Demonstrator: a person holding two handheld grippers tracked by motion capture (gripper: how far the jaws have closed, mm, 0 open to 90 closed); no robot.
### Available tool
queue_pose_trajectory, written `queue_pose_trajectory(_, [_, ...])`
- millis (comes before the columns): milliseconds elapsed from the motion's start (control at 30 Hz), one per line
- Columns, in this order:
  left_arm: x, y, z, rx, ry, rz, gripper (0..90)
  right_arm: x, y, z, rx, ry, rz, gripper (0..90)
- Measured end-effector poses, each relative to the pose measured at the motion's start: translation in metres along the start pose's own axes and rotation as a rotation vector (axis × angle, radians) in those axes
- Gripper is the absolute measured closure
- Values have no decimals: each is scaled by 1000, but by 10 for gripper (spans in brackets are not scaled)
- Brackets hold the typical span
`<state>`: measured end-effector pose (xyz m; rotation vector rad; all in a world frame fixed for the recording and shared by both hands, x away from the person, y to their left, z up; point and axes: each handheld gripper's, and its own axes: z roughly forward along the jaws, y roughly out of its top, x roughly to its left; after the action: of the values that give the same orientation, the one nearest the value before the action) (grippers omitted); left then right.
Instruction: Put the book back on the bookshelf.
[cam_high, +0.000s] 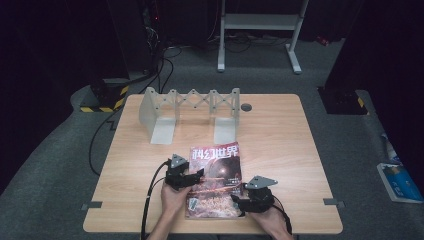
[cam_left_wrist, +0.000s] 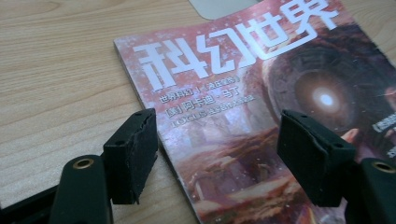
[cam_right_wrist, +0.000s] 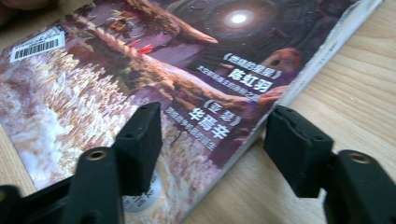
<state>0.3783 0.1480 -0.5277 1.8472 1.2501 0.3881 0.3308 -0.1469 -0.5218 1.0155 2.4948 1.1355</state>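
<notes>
A magazine (cam_high: 216, 170) with a reddish cover and large white characters lies flat on the wooden table (cam_high: 280, 140), near its front edge. My left gripper (cam_high: 196, 176) hovers over the magazine's left edge. In the left gripper view the magazine (cam_left_wrist: 243, 102) lies under the left gripper (cam_left_wrist: 217, 135), whose jaws stand open astride the spine edge, one pad over bare wood. My right gripper (cam_high: 237, 201) is at the magazine's lower right. In the right gripper view the right gripper (cam_right_wrist: 215, 126) is open astride the magazine's (cam_right_wrist: 154, 60) edge, with nothing pinched.
A white expanding book rack (cam_high: 190, 111) stands at the back of the table, just beyond the magazine. A round cable hole (cam_high: 246, 107) sits to the right of it. A white metal frame (cam_high: 260, 22) stands on the floor behind the table. Bare wood lies right of the magazine.
</notes>
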Motion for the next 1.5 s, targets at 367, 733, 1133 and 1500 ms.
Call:
queue_pose_trajectory(367, [-5, -2, 4, 5, 65, 63, 303, -32, 27, 3, -32, -56, 118, 448])
queue_pose_trajectory(733, [-7, -4, 4, -3, 75, 65, 306, -58, 58, 28, 1, -113, 171, 417])
queue_pose_trajectory(1133, [-7, -4, 4, -6, 68, 77, 311, -77, 78, 52, 65, -111, 255, 376])
queue_pose_trajectory(1500, [-8, -4, 4, -7, 71, 81, 316, -71, 80, 61, 82, -92, 249, 381])
